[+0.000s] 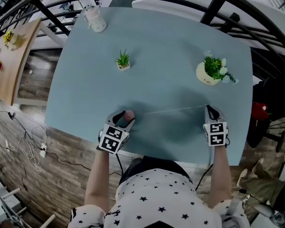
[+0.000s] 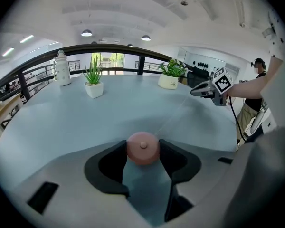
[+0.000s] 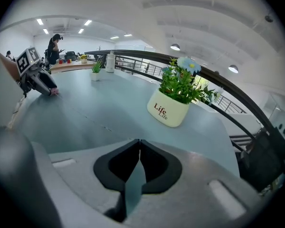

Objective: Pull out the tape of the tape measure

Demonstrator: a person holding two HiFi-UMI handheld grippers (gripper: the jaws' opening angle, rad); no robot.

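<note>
— Well, where's the tape measure?
— Near the front edge of the counter. The left tongs squeeze its round pink body. The right tongs are pinched together on the tape, which stretches between them.
— So it's coming out?
— I think so. Next, the right tongs should pull farther away, holding tight.

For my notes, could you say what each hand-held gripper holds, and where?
Left hand-held gripper clamps the pink tape measure by its sides; right hand-held gripper pinches the tape's end.

Open office hall: black railing, ceiling lamps, desk.
</note>
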